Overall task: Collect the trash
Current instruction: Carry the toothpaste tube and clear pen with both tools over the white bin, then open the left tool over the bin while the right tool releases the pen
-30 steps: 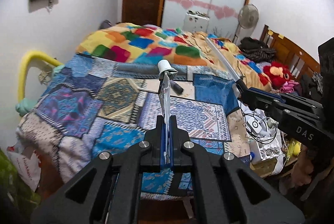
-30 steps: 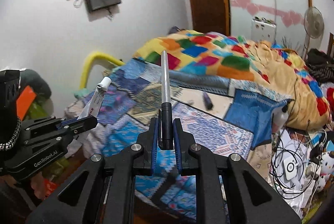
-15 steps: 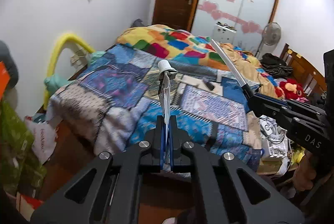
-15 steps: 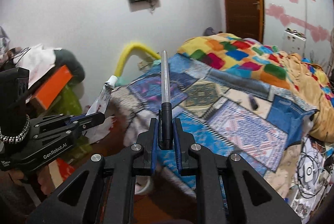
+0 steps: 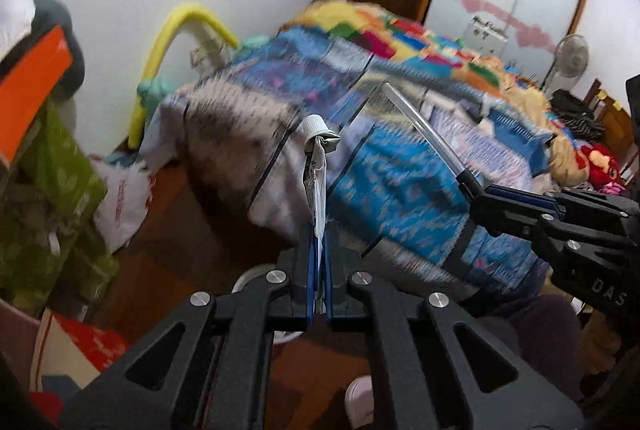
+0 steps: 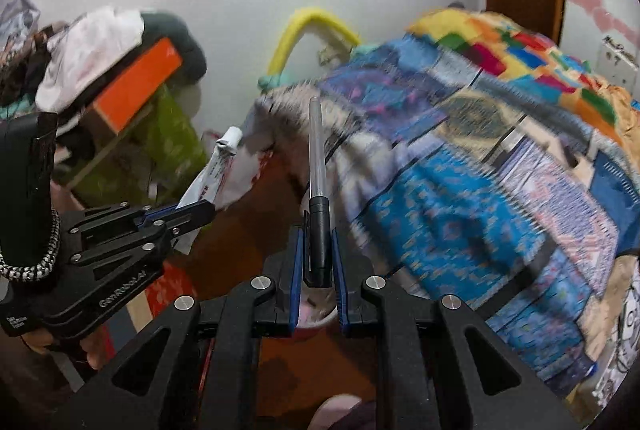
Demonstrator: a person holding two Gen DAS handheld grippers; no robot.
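Toothpaste tube (image 5: 316,185), squeezed flat, stands pinched in the left gripper (image 5: 318,272); right gripper (image 6: 316,262) clamps a pen (image 6: 316,165). Both carried upright near the bed (image 5: 400,165), likely for binning.

Squeezed white-capped tube (image 5: 316,165) upright; clear pen (image 6: 316,165) upright.

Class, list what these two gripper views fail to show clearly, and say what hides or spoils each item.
- Bedspread pattern: smeared by motion blur, both views.
- Tube print: too small, left view.
- Pen lower end: hidden between the jaws, right view.
- Round container: mostly covered by the right gripper.
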